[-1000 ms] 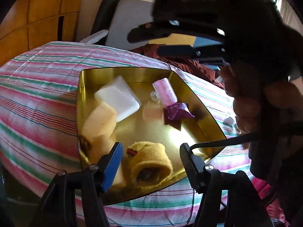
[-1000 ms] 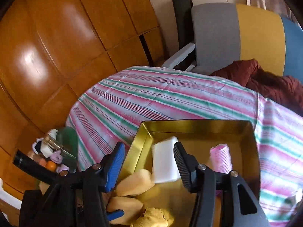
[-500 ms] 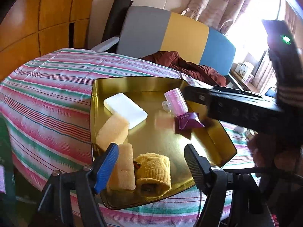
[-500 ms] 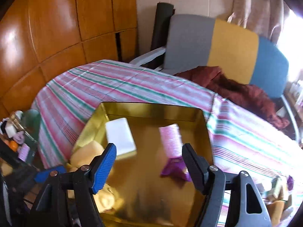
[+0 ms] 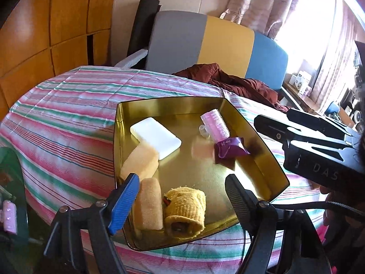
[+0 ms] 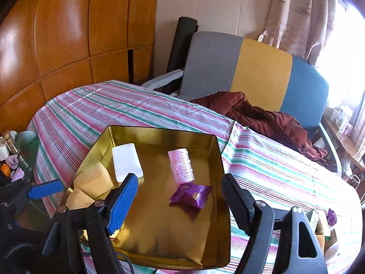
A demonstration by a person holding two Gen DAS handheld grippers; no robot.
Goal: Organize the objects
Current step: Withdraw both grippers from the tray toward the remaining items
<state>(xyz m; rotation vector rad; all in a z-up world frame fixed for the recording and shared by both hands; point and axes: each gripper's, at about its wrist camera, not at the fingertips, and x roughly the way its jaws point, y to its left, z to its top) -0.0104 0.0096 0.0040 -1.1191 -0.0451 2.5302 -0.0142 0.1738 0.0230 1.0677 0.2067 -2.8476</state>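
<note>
A gold metal tray sits on the striped table. It holds a white soap bar, a pink hair roller, a purple wrapped packet, two tan sponges, and a rolled yellow cloth. My left gripper is open and empty over the tray's near edge. My right gripper is open and empty above the tray's near side; its body shows at the right of the left wrist view.
A grey, yellow and blue chair with a dark red garment stands behind the table. Small items lie at the table's right end. A green tray with clutter sits left, below the table. Wooden panels cover the left wall.
Both grippers have pulled back and risen from the tray. The right gripper swung rightward, from in front of the left camera to its right side. Both stayed open.
</note>
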